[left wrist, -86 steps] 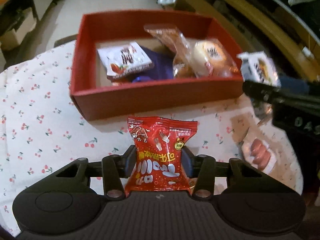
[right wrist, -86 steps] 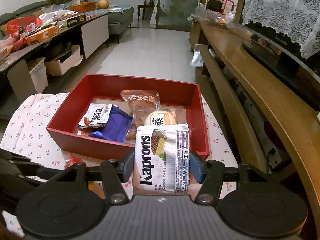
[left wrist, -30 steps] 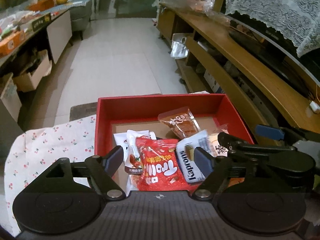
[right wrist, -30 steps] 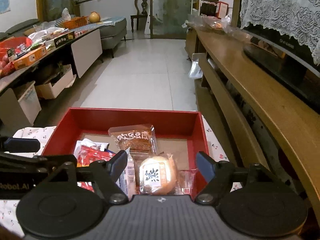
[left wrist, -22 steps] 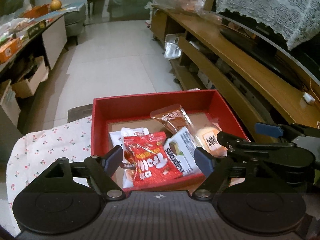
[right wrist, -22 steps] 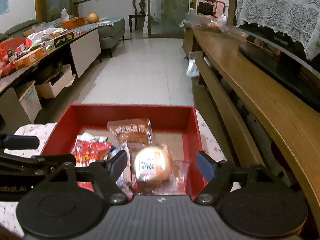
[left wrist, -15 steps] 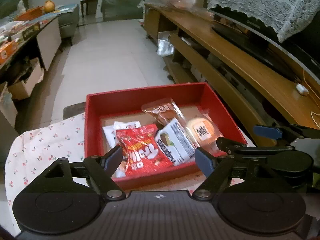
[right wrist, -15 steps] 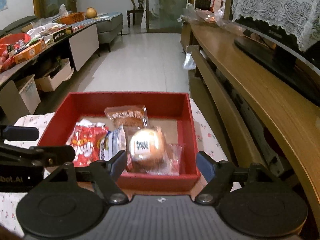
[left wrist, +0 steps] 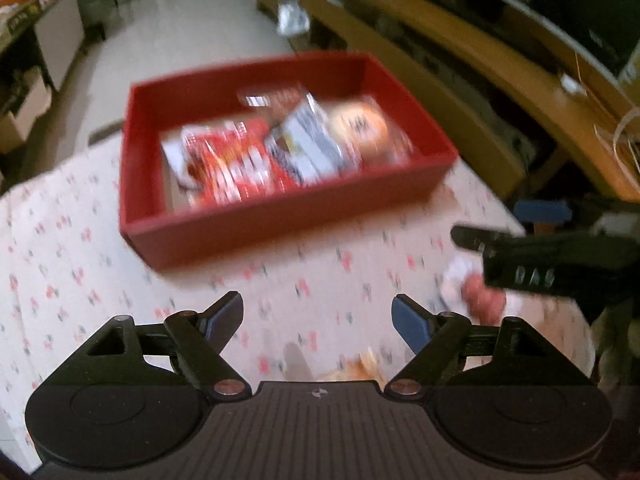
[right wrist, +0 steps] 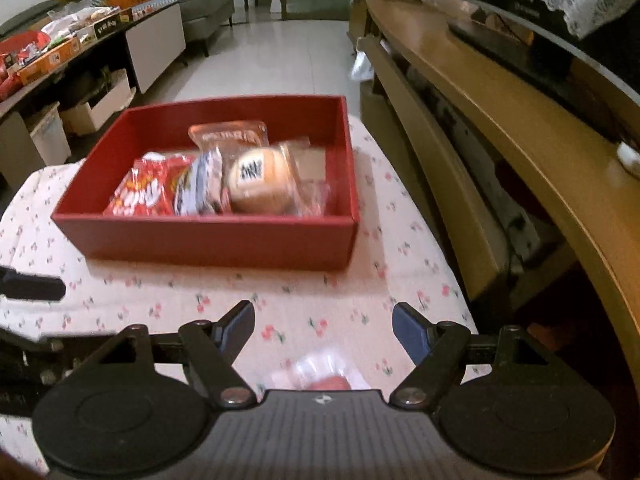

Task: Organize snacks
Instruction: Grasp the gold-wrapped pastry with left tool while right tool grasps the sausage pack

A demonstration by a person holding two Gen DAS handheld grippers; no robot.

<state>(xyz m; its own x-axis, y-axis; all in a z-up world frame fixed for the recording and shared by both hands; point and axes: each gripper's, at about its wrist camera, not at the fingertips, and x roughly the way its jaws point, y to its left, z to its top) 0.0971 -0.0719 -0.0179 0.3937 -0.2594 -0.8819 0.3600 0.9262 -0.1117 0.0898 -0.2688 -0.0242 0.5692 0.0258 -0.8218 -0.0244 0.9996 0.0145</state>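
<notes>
A red box point(left wrist: 256, 232) point(right wrist: 224, 240) sits on the cherry-print tablecloth point(right wrist: 320, 288) and holds several snacks: a red packet point(left wrist: 236, 168) point(right wrist: 144, 192), a white Kaprons wafer pack point(left wrist: 316, 148) point(right wrist: 202, 188), a round bun point(right wrist: 260, 180) and a brown packet point(right wrist: 230, 134). My left gripper point(left wrist: 318, 320) is open and empty over the cloth, short of the box. My right gripper point(right wrist: 323, 326) is open and empty. A clear packet with red sausages point(right wrist: 324, 374) lies just below it and also shows in the left wrist view point(left wrist: 476, 292). An orange wrapped snack point(left wrist: 356, 366) lies under the left gripper.
A long wooden bench and shelf point(right wrist: 500, 128) runs along the right. A low cabinet with boxes point(right wrist: 80, 60) stands at the left across a tiled floor. The table edge drops off at the right point(right wrist: 452, 280).
Both grippers let go of their snacks into the box, then pulled back and tilted down toward the near tablecloth. The box now sits farther ahead. The left wrist view is blurred by motion.
</notes>
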